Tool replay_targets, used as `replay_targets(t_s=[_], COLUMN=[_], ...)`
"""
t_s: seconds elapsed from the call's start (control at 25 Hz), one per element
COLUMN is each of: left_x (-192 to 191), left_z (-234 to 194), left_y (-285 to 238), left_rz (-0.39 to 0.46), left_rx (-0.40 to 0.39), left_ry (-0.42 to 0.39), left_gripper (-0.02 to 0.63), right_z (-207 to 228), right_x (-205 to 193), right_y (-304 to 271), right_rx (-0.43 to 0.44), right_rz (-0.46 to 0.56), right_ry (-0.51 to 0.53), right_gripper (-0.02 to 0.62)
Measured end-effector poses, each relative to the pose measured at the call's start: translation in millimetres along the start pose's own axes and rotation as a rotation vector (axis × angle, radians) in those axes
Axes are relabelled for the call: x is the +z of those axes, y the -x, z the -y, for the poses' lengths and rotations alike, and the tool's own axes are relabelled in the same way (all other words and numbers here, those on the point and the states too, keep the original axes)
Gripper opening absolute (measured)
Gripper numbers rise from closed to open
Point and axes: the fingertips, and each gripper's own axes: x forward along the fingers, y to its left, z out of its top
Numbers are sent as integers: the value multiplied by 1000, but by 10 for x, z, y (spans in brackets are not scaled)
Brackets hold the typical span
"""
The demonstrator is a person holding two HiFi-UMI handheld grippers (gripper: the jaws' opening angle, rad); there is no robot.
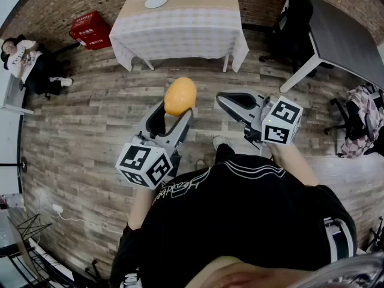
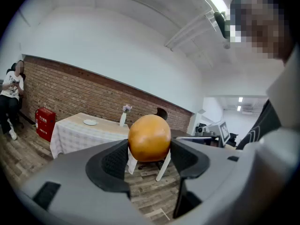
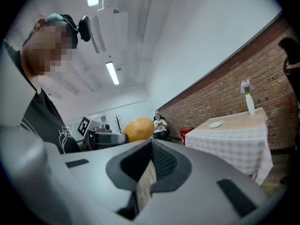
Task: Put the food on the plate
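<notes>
A round orange-yellow piece of food (image 1: 180, 96) is held up over the wooden floor, with my left gripper (image 1: 174, 114) shut on it. In the left gripper view the food (image 2: 149, 138) fills the gap between both dark pads (image 2: 112, 161). My right gripper (image 1: 231, 102) hovers just right of it, shut and empty; its own view shows the jaws closed (image 3: 151, 161) and the food (image 3: 138, 129) off to the left. The white plate (image 1: 156, 1) lies on a far table (image 1: 180, 29) with a checked cloth, also seen as a plate (image 2: 90, 122) (image 3: 215, 124) from both grippers.
A vase with flowers (image 2: 123, 118) stands on the table beside the plate. A red box (image 1: 91, 29) sits left of the table, and a person (image 1: 27, 62) sits at the far left. A dark desk (image 1: 345, 38) and office chair (image 1: 294, 17) stand to the right.
</notes>
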Motion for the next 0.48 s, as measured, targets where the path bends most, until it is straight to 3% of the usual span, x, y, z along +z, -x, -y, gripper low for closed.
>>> replay_targets(t_s=[0.48], left_x=[-51], left_z=[-36], left_y=[-140], left_rz=[-8], left_rx=[0], left_ry=[13], left_gripper=[276], right_z=[113], right_x=[-40], right_y=[-10], right_rx=[4], right_rz=[-2], right_ry=[-12], right_gripper=[-3])
